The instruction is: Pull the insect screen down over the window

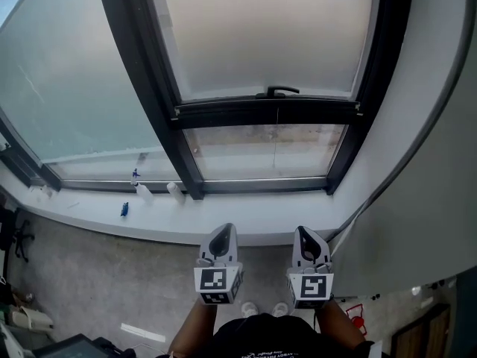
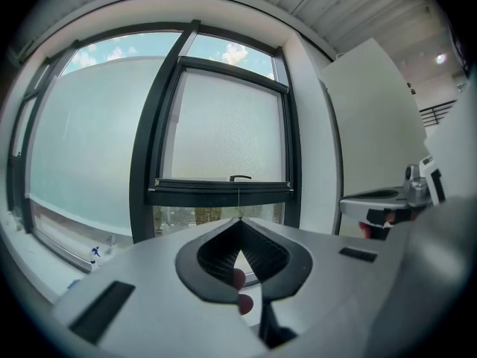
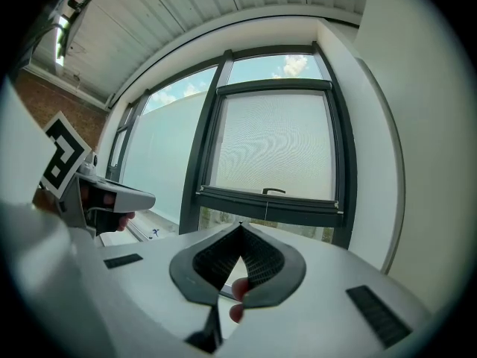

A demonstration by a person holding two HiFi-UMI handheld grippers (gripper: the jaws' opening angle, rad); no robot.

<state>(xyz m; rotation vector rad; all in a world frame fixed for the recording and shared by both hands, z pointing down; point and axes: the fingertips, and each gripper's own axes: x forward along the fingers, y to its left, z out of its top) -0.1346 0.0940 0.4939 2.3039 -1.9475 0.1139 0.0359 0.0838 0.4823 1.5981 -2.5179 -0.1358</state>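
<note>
The insect screen (image 1: 261, 36) (image 2: 223, 121) (image 3: 274, 144) covers most of the dark-framed window. Its black bottom bar (image 1: 268, 112) (image 2: 220, 192) (image 3: 267, 206) carries a small handle (image 1: 277, 91) (image 2: 239, 177) (image 3: 273, 192) and a thin cord (image 1: 277, 136). Under the bar an uncovered strip (image 1: 261, 151) of window shows the outdoors. Both grippers are held side by side, well short of the window and below the sill. My left gripper (image 1: 223, 231) (image 2: 240, 220) is shut and empty. My right gripper (image 1: 307, 234) (image 3: 240, 224) is shut and empty too.
A white sill (image 1: 223, 218) runs under the window, with two small white bottles (image 1: 144, 192) (image 1: 175, 192) and a blue item (image 1: 124, 209) on it. A large fixed pane (image 1: 67, 88) lies to the left. A white wall (image 1: 421, 162) closes in on the right.
</note>
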